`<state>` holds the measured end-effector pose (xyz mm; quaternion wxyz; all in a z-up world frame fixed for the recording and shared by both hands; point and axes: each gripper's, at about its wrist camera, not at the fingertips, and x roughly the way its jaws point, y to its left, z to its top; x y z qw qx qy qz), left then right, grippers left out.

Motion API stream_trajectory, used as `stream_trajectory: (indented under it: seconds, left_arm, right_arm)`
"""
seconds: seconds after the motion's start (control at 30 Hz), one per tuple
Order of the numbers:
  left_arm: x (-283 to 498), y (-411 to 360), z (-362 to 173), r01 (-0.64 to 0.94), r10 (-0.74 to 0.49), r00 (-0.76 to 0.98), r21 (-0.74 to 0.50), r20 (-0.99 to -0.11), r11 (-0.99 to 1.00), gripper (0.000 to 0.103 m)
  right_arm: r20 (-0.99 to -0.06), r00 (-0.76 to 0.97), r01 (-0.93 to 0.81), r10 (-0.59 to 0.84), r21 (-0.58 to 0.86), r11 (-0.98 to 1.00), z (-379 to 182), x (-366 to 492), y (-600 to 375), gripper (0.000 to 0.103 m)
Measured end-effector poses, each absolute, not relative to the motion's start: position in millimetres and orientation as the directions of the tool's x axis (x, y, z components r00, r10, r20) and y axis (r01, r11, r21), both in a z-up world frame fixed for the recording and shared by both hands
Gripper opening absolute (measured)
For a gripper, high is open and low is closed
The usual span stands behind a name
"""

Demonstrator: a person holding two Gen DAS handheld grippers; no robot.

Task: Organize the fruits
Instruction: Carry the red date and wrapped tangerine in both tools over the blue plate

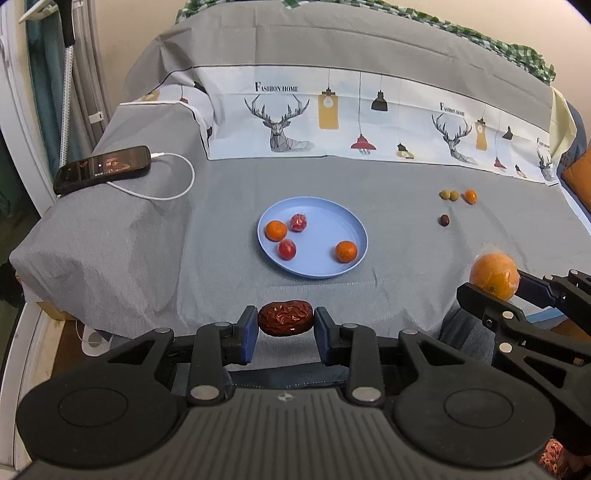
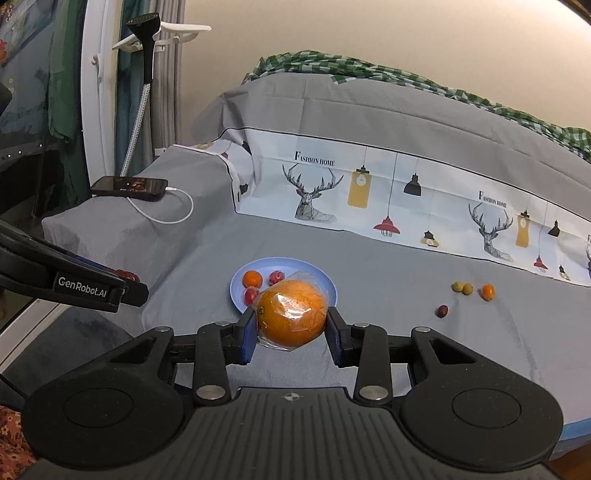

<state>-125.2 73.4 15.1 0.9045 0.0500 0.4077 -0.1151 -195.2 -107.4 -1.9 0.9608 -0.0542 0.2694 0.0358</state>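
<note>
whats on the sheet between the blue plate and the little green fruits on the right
Nothing: between the blue plate and the two green fruits lies only bare grey sheet, clearest in the left wrist view. The dark fruit sits just below that line.

Wall (image 2: 369, 33): plain cream.
Bed (image 1: 155, 236): grey sheet, deer-and-lamp printed band (image 1: 332, 118).
Blanket (image 2: 406, 79): green checked, along the wall.
Left: white frame (image 2: 90, 92), curtains (image 2: 166, 92).

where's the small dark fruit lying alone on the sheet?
Dark fruit lies right of the blue plate, just in front of the two green fruits.
</note>
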Motion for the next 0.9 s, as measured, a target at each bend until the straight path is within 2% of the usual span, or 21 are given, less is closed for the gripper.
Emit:
stream_trajectory:
  seconds: [0.23,0.57,0.9]
  left_arm:
    - [-111,81,12,0.244,-0.176,0.617,-0.025,-0.767,0.969,0.036]
    - [-70,82,6,0.224,-0.138,0.622,0.006,-0.771,0.975,0.036]
    - [-2,72,-19,0.225,-0.129,0.572,0.003,-0.810,0.974,0.036]
  right_arm:
    - [-0.549,0.835,-0.099,0.040,-0.078,0.992,-6,-184,-107,0.039]
    - [-0.554,0.832,-0.093,0.032,-0.083,0.992,-9,-153,-113,0.039]
    - [-0.623,0.781,-0.098,0.034,-0.069,0.993,-36,-98,-112,0.039]
